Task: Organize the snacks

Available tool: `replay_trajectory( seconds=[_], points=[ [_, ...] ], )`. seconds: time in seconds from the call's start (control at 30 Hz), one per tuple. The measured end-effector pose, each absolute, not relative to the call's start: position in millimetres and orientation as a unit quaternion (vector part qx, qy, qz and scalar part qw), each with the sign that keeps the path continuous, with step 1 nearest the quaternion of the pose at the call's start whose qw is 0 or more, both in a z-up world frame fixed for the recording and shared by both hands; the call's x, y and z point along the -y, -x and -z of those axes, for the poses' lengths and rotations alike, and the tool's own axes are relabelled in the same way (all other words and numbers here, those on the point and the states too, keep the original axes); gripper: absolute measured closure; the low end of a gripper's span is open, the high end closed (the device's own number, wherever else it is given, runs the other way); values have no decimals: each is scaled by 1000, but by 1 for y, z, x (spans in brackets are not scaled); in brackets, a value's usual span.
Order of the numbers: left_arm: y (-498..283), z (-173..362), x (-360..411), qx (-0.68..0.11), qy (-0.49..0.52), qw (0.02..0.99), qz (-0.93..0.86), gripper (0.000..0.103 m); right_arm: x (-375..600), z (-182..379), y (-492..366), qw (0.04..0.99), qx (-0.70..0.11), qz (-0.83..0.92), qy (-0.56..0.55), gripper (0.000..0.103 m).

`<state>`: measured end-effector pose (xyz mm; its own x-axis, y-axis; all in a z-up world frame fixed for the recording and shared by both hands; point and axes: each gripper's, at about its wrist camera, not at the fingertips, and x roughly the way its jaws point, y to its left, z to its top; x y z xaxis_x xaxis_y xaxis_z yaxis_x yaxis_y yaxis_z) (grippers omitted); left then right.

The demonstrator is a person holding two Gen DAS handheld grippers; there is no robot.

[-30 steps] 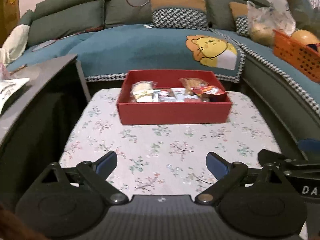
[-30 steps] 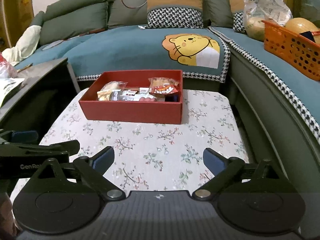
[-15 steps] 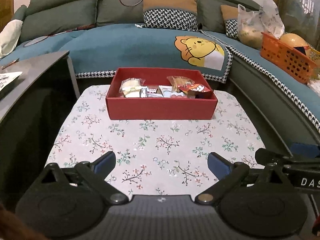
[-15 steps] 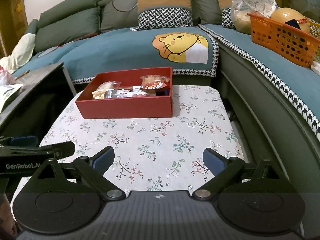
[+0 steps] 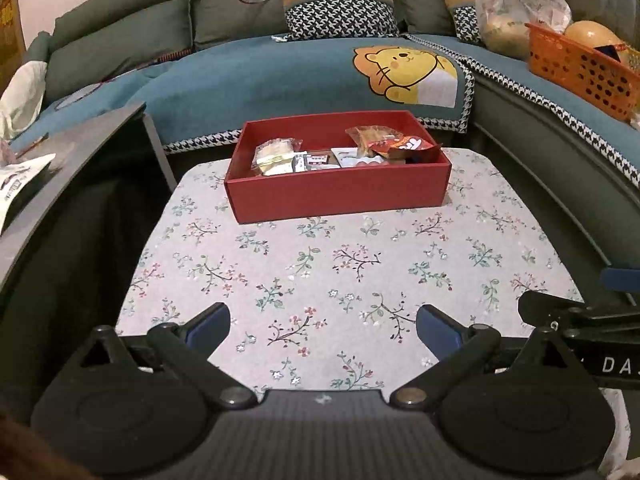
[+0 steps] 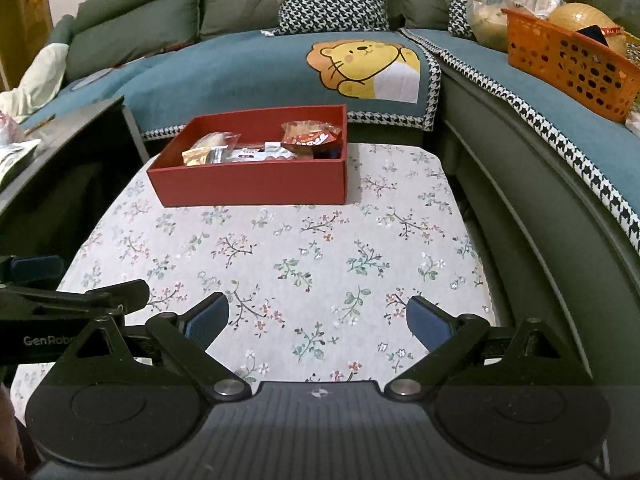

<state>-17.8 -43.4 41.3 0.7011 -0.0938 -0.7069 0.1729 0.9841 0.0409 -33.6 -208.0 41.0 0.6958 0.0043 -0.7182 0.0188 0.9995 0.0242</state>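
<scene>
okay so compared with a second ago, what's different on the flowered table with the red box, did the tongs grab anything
Nothing was grabbed or let go. Both tongs, left and right, drew back from the red box, which looks smaller and farther off in both views, with more of the flowered tablecloth showing in front. Both are open and empty as before. The snack packets lie in the box unchanged.

The left black plastic two-finger gripper (image 5: 322, 330) has blue pads (image 5: 208, 322), silver pivot screws and round ribbed housings — the right black plastic two-finger gripper (image 6: 318, 320) matches, white lettering on its neighbour.
</scene>
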Motion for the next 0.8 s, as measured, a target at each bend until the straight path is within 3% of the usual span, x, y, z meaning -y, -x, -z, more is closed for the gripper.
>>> replay_trajectory(
  seconds=[0.8],
  points=[
    [30, -48, 43, -351, -74, 931, 71, 0, 210, -42, 37, 921, -388, -1, -24, 4]
  ],
)
